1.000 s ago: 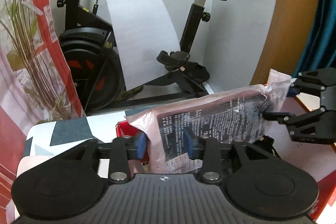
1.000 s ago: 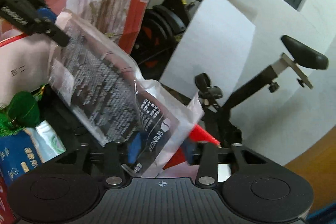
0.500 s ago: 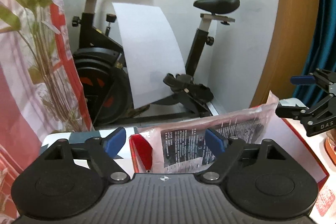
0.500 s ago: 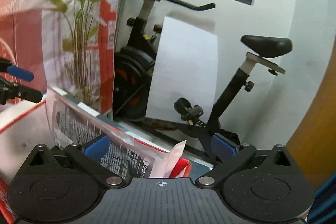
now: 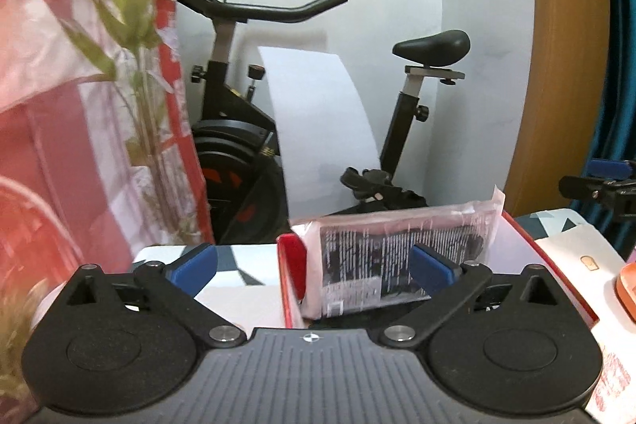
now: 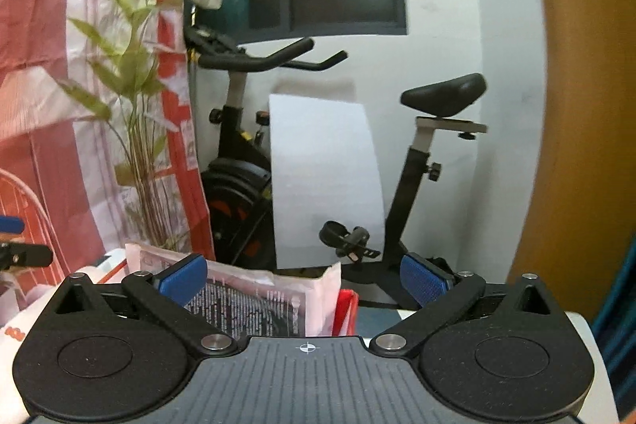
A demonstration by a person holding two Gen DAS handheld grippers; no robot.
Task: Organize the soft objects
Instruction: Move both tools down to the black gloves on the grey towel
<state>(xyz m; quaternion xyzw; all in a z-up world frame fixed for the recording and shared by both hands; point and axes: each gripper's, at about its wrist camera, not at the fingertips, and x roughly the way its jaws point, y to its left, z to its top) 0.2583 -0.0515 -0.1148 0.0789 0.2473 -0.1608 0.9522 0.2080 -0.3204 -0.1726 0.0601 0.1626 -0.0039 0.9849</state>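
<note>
A clear pinkish plastic packet with a dark, text-printed item inside (image 5: 401, 257) stands on edge against the far wall of a red-rimmed white box (image 5: 292, 265). It also shows in the right wrist view (image 6: 254, 301). My left gripper (image 5: 314, 267) is open and empty, drawn back from the packet. My right gripper (image 6: 304, 281) is open and empty, behind and above the packet. The right gripper shows at the right edge of the left wrist view (image 5: 600, 181); the left gripper shows at the left edge of the right wrist view (image 6: 16, 245).
An exercise bike (image 5: 302, 130) and a white sheet (image 5: 322, 130) stand by the wall behind the table. A pink and red curtain with a plant (image 5: 79, 106) hangs at left. An orange object (image 5: 626, 289) lies at the right. A wooden panel (image 5: 564, 66) is at right.
Both grippers let go of the packet and opened wide. The packet dropped to stand in the red box. Both grippers pulled back and rose.
</note>
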